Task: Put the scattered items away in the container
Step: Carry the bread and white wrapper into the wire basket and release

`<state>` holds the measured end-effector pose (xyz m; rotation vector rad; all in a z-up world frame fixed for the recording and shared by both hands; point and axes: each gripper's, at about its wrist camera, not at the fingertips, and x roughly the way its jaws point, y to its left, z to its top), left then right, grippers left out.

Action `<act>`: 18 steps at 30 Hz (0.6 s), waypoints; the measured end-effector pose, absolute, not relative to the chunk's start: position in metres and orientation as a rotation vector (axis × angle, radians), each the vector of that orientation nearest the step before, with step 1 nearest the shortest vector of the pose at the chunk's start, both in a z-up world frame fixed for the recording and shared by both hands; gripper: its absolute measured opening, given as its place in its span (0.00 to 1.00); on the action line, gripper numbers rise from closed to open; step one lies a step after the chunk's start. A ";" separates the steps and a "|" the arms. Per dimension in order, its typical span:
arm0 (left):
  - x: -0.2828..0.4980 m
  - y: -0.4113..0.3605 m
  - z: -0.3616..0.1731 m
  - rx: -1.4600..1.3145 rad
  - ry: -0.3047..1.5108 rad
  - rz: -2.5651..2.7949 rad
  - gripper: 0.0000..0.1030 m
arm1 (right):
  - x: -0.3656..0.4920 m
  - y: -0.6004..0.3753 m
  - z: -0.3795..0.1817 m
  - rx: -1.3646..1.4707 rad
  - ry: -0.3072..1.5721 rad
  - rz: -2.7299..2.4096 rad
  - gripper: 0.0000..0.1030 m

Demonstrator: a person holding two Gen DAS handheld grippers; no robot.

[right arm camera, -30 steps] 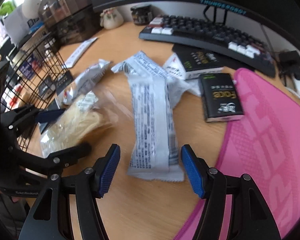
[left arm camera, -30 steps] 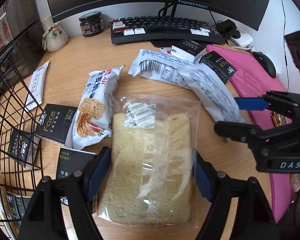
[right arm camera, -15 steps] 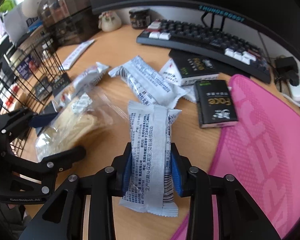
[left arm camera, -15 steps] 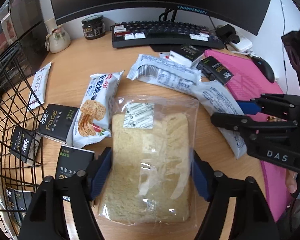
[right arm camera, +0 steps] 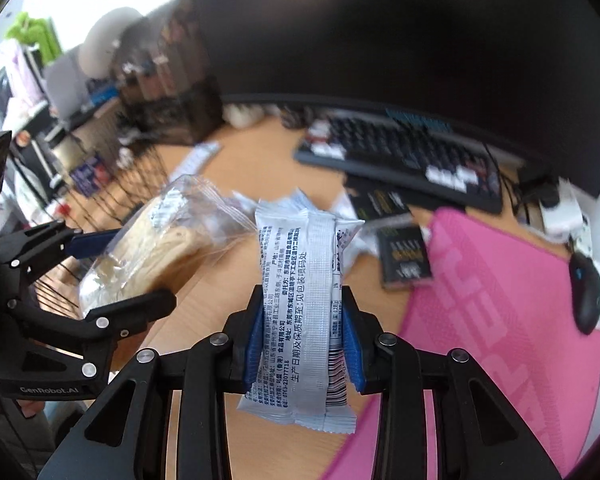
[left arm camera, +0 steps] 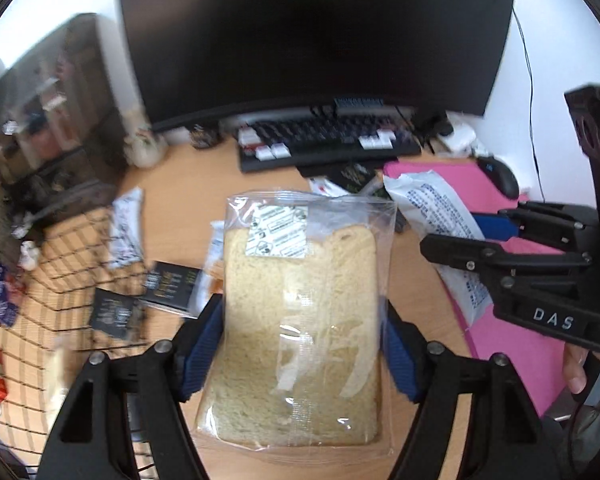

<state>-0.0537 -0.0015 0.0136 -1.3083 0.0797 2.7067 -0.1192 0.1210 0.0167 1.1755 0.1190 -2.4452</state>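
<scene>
Clear, glossy, crinkled plastic bag [left arm camera: 308, 320] around porous, matt bread. Shiny white printed film on the snack packet [right arm camera: 300, 320]. Matt black plastic gripper frames, blue pads [right arm camera: 350, 344]. Smooth wood-look desk [left arm camera: 180, 208]; woven-looking pink mat [right arm camera: 500, 320]; black wire basket [left arm camera: 40, 288].

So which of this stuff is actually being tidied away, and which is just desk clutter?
Part of the job:
bread bag, in the left gripper
white snack packet, in the right gripper
black boxes
wire basket

Just lying about:
keyboard
monitor
mouse
pink mat

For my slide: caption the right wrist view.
Right gripper clamps a white printed snack packet above the wooden desk.
</scene>
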 end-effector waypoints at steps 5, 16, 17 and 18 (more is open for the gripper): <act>-0.031 -0.062 0.044 -1.297 0.052 2.852 0.74 | -0.108 0.068 0.044 1.066 0.121 -2.354 0.34; 0.013 -0.191 0.033 -1.451 -0.100 3.015 0.74 | -0.085 -0.099 0.057 0.962 0.208 -2.112 0.34; 0.016 -0.200 0.031 -1.458 -0.114 3.022 0.74 | -0.083 -0.109 0.056 0.962 0.214 -2.098 0.34; 0.019 -0.207 0.030 -1.461 -0.124 3.031 0.74 | -0.082 -0.117 0.054 0.964 0.217 -2.088 0.34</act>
